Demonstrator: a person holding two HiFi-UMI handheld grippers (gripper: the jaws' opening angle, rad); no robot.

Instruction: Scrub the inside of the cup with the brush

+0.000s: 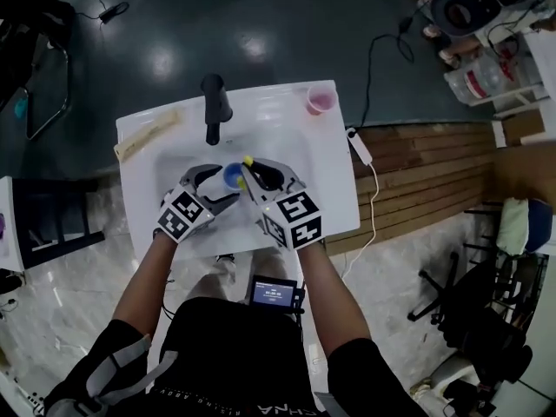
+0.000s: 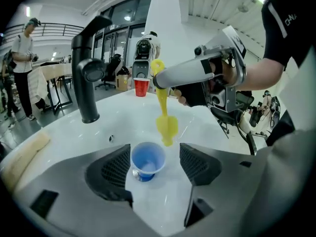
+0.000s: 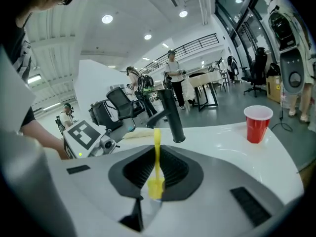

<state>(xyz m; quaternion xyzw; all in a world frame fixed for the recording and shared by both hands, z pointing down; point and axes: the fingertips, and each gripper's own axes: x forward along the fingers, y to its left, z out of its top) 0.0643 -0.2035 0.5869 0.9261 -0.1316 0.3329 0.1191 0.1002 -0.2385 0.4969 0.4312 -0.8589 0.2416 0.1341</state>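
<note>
A small blue cup (image 2: 147, 161) stands in the white sink's basin (image 2: 123, 117), mouth up. My left gripper (image 2: 155, 166) is open around it: the cup sits close to the left jaw, with a clear gap to the right jaw. In the head view the blue cup (image 1: 233, 176) shows between the left gripper (image 1: 221, 184) and the right gripper (image 1: 261, 177). My right gripper (image 3: 157, 174) is shut on a yellow brush (image 3: 156, 168). The yellow brush (image 2: 166, 125) points down with its head just beyond the cup's rim, outside the cup.
A black faucet (image 1: 215, 107) rises at the back of the sink (image 1: 287, 129). A red cup (image 1: 321, 101) stands at the back right corner, and a beige sponge (image 1: 146, 135) lies on the left rim. People stand in the background of the gripper views.
</note>
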